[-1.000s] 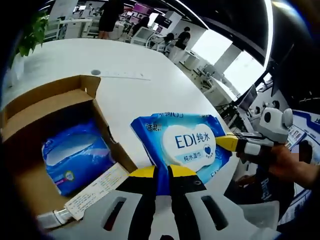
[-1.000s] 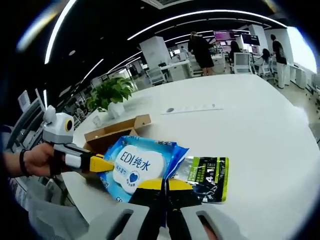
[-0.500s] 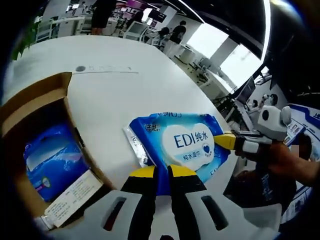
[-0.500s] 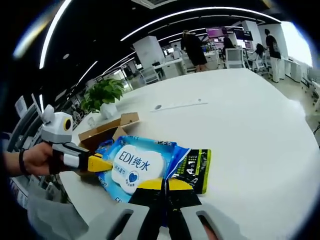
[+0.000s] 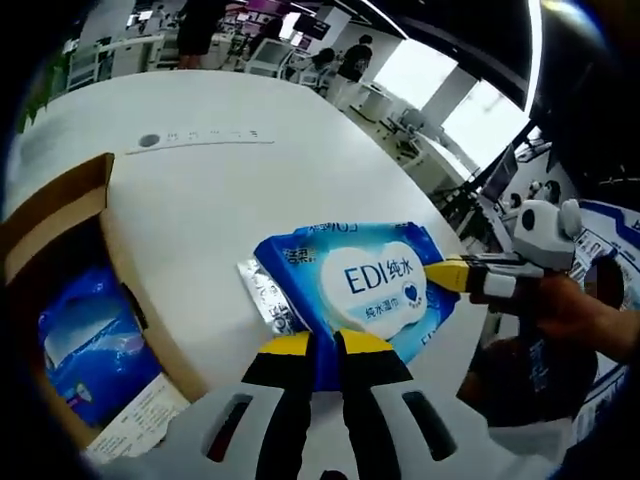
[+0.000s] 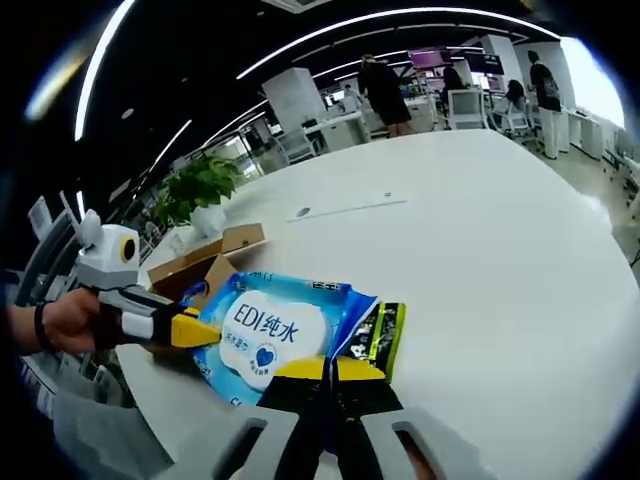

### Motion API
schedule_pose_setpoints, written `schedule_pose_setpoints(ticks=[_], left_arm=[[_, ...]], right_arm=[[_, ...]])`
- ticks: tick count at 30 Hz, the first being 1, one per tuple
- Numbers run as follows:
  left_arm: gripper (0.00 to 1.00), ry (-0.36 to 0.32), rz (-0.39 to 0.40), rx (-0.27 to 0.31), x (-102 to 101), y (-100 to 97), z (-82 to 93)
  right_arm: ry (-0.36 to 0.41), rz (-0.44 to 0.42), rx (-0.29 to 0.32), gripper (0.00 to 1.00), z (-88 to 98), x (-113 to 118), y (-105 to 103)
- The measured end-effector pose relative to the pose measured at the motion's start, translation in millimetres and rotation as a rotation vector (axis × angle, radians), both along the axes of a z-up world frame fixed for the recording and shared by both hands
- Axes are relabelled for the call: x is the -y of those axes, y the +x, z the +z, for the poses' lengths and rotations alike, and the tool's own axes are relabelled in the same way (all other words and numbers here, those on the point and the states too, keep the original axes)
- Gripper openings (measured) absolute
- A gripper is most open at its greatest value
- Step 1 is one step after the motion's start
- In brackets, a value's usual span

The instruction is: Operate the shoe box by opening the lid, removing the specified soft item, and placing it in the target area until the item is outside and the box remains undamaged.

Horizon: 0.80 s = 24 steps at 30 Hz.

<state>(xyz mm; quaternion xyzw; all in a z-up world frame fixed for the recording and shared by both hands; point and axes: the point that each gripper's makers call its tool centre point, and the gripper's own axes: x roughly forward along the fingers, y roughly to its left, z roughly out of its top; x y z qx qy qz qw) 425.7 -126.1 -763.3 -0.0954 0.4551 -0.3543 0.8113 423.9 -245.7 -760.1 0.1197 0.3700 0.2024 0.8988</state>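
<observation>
Wipes pack (image 5: 365,285), clamped at opposite edges by left hand-held gripper (image 5: 322,345) and right hand-held gripper (image 6: 328,368), has moved farther from shoe box (image 5: 60,215) over tabletop (image 5: 230,190); removal achieved, placement pending.

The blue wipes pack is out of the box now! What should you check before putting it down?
1. Left gripper shut on the wipes pack: ok.
2. Right gripper shut on the pack's opposite edge: ok.
3. Pack fully outside the shoe box: ok.
4. Landing spot free: not ok, a dark green-and-black packet lies partly under the pack.
5. Box undamaged: cannot tell; part of it is out of frame.
6. Another blue pack sits in the box: ok.
</observation>
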Motion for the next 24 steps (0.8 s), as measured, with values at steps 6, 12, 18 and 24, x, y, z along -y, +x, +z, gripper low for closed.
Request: schedule_pose_setpoints(ticks=[6, 12, 18, 24], left_arm=[[0.07, 0.004, 0.006, -0.004, 5.3, 7.6, -4.1], [0.07, 0.025, 0.001, -0.004, 12.7, 14.1, -9.6], [0.07, 0.035, 0.003, -0.007, 15.6, 19.2, -13.9], [0.07, 0.063, 0.014, -0.009, 16.8, 23.7, -20.8]], right_arm=[[-0.003, 0.013, -0.004, 0.0, -3.6, 5.3, 9.7], [-0.009, 0.019, -0.018, 0.0, -9.4, 10.9, 15.6], [-0.011, 0.027, -0.028, 0.0, -14.2, 14.8, 24.7], [-0.007, 0.022, -0.045, 0.0, -22.6, 15.2, 29.8]])
